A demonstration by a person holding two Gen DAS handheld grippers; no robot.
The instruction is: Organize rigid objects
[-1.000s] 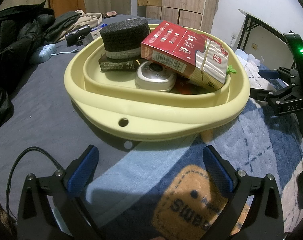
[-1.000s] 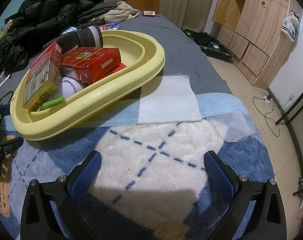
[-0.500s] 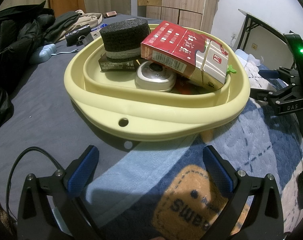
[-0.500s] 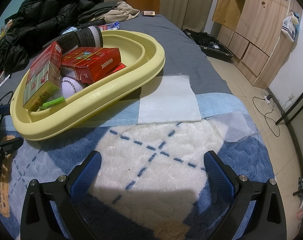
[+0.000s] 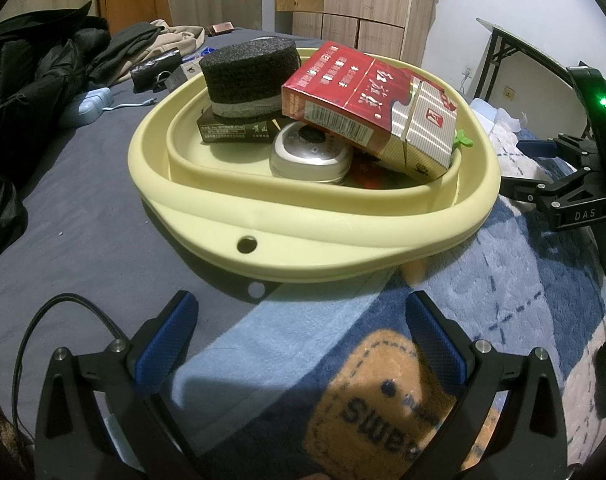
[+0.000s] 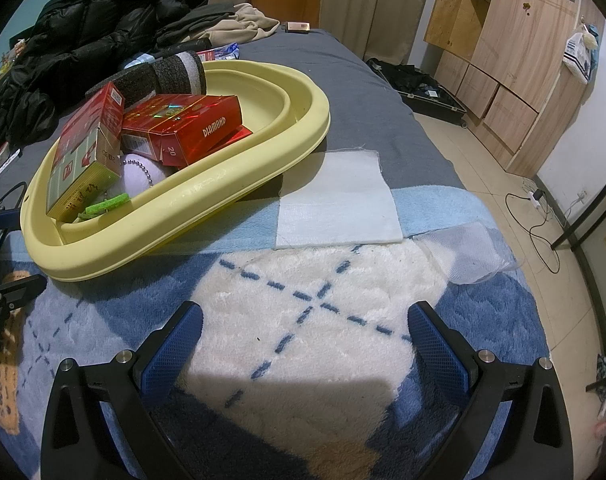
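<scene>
A pale yellow basin (image 5: 303,220) (image 6: 239,168) sits on the bed and holds several rigid items. A black round sponge (image 5: 249,68) (image 6: 159,76) rests on a dark box (image 5: 235,130). A red carton (image 5: 367,104) (image 6: 87,148) leans over a round silver tin (image 5: 311,156). A red "Diamond" box (image 6: 187,124) and a green clip (image 6: 107,204) lie beside it. My left gripper (image 5: 303,340) hovers open just in front of the basin, nothing between its fingers. My right gripper (image 6: 303,344) is open over the fluffy rug, to the right of the basin.
A blue-and-white plush rug (image 6: 323,312) covers the near bed. A white gauze square (image 6: 335,200) lies beside the basin. Black jackets (image 6: 83,32) and clothes are piled at the far side. Wooden cabinets (image 6: 503,60) and floor cables (image 6: 543,216) lie beyond the bed edge.
</scene>
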